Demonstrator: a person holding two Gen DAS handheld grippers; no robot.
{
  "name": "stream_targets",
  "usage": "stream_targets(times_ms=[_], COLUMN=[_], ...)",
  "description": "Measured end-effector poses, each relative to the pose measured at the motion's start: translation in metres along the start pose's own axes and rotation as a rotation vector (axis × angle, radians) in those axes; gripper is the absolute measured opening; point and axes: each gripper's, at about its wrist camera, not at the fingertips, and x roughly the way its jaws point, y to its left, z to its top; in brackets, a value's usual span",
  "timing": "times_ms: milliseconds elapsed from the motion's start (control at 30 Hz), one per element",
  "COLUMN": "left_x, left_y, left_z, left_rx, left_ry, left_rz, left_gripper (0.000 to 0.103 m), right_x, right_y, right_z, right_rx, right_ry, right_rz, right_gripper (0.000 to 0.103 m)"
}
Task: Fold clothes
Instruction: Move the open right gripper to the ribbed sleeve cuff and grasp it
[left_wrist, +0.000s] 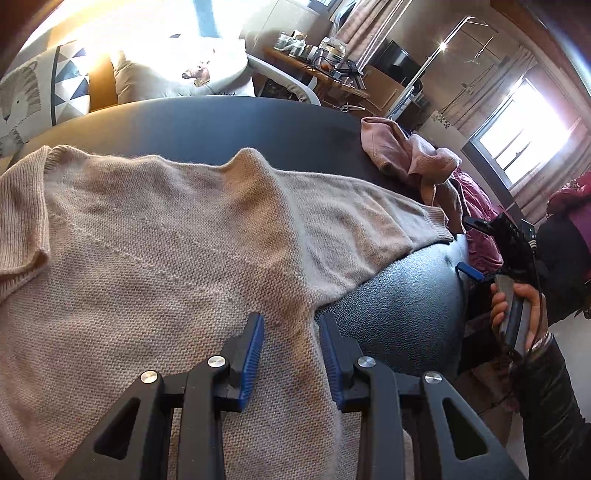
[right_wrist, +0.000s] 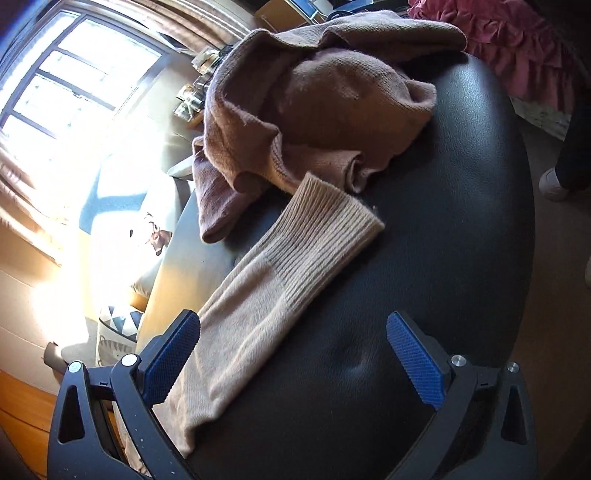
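A beige knit sweater (left_wrist: 147, 258) lies spread on the black padded table (left_wrist: 406, 314), one sleeve reaching right to its ribbed cuff (left_wrist: 432, 225). My left gripper (left_wrist: 290, 319) is shut on a raised ridge of the sweater near the armpit, with knit filling the gap between the blue pads. In the right wrist view the same sleeve and cuff (right_wrist: 325, 236) run diagonally across the table (right_wrist: 443, 258). My right gripper (right_wrist: 291, 321) stands wide open above the sleeve, its left finger over the cloth and nothing gripped. A hand holds it at the table's right end (left_wrist: 469, 247).
A crumpled pinkish-brown sweater (right_wrist: 314, 103) lies just beyond the cuff, also at the table's far right (left_wrist: 406, 155). A magenta ruffled garment (right_wrist: 517, 37) lies off the table edge. Cushions (left_wrist: 44, 88) and a cluttered desk (left_wrist: 314, 51) stand behind.
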Motion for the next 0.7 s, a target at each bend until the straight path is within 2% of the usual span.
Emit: stream_targets(times_ms=[133,267,333,433,467,600,633,700], left_x=[0.004,0.006,0.007,0.008,0.009,0.01,0.01,0.011], left_y=[0.001,0.006,0.006,0.006,0.006,0.008,0.008,0.007], left_z=[0.005,0.006,0.005,0.005,0.005,0.004,0.004,0.004], left_rx=[-0.001,-0.023,-0.02,-0.014,-0.012,-0.012,-0.01,-0.006], left_ry=[0.004,0.005,0.003,0.001,0.0,-0.003,-0.003,-0.001], left_rz=[-0.009,-0.027,-0.032,-0.035,-0.037,-0.049,-0.05,-0.05], left_gripper=[0.031,0.031,0.031,0.031,0.031,0.031,0.031,0.031], right_x=[0.011,0.027,0.031,0.034,0.034,0.034,0.034,0.036], right_y=[-0.001,-0.005,-0.006,-0.003,-0.003,-0.014,-0.017,-0.017], right_z=[0.018,0.029,0.03,0.031,0.031,0.033,0.034,0.036], right_rx=[0.044,0.132,0.156,0.145,0.142,0.17,0.173,0.155], right_ry=[0.012,0.045,0.046,0.033,0.025,-0.022,-0.03,-0.028], right_rz=[0.004,0.106,0.127,0.116,0.106,0.059,0.055,0.022], right_gripper=[0.103,0.103,0.103,0.102,0.097,0.064,0.062,0.048])
